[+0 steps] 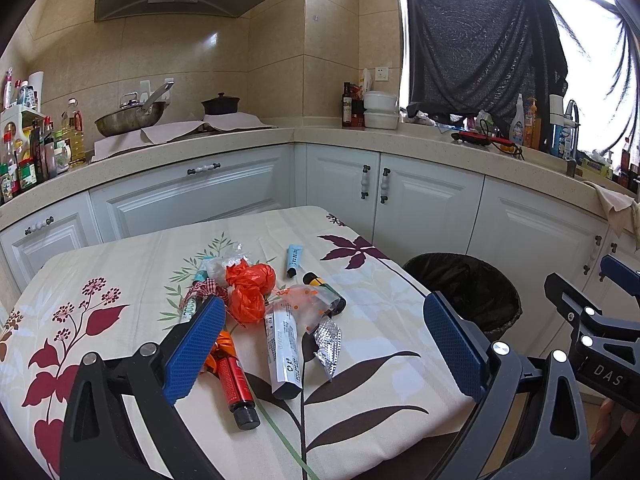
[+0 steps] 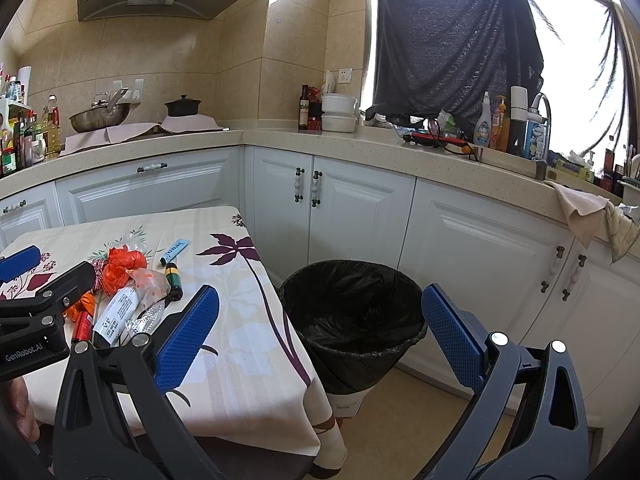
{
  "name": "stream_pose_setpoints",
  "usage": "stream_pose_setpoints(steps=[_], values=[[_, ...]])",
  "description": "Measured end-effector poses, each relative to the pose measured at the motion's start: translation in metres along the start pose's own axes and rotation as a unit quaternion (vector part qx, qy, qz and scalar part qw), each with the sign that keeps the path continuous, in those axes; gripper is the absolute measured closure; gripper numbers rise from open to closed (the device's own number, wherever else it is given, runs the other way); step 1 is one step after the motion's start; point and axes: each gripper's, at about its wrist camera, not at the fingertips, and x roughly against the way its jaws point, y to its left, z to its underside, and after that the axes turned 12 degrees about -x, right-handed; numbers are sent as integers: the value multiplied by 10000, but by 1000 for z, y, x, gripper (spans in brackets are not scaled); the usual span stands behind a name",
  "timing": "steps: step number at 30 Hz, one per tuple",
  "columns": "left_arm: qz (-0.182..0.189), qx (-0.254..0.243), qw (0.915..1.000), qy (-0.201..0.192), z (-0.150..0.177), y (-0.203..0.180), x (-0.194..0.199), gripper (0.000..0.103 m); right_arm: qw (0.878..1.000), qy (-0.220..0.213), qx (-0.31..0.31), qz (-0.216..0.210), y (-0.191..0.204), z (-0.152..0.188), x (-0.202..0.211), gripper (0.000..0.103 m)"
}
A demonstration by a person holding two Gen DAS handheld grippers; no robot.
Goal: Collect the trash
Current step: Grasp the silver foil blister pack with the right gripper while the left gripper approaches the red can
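Note:
A pile of trash lies on the flowered tablecloth (image 1: pixel 120 264): crumpled orange plastic (image 1: pixel 250 288), a white tube (image 1: pixel 282 344), a red tube (image 1: pixel 236 380), a silver foil blister (image 1: pixel 329 342), a light-blue tube (image 1: pixel 293 258) and a dark green bottle (image 1: pixel 326 292). My left gripper (image 1: pixel 324 344) hovers open above the near side of the pile, holding nothing. A black-lined trash bin (image 2: pixel 352 320) stands on the floor right of the table. My right gripper (image 2: pixel 320 340) is open and empty in front of the bin, above the table's right edge.
White cabinets (image 2: pixel 360 216) and a beige L-shaped counter (image 1: pixel 320 136) run behind the table, with a wok (image 1: pixel 130 118), bottles (image 1: pixel 40 148) and a sink tap (image 2: pixel 540 116) on it. A cloth (image 2: pixel 584 212) hangs off the counter at right. Tan floor (image 2: pixel 400 420) surrounds the bin.

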Motion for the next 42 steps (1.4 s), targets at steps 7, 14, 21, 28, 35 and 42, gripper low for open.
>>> stream_pose_setpoints(steps=[7, 14, 21, 28, 35, 42], values=[[4, -3, 10000, 10, 0, 0, 0, 6, 10000, 6, -2, -5, 0, 1, -1, 4], [2, -7, 10000, 18, 0, 0, -1, 6, 10000, 12, 1, 1, 0, 1, -2, 4], [-31, 1, 10000, 85, 6, 2, -5, 6, 10000, 69, 13, -6, 3, 9, -10, 4], [-242, -57, 9994, 227, 19, 15, -7, 6, 9994, 246, 161, -155, 20, 19, -24, 4], [-533, 241, 9964, 613, 40, 49, -14, 6, 9965, 482, 422, -542, 55, 29, -41, 4], [-753, 588, 9901, 1023, 59, 80, -24, 6, 9873, 874, 651, -1157, 94, 44, -64, 4]])
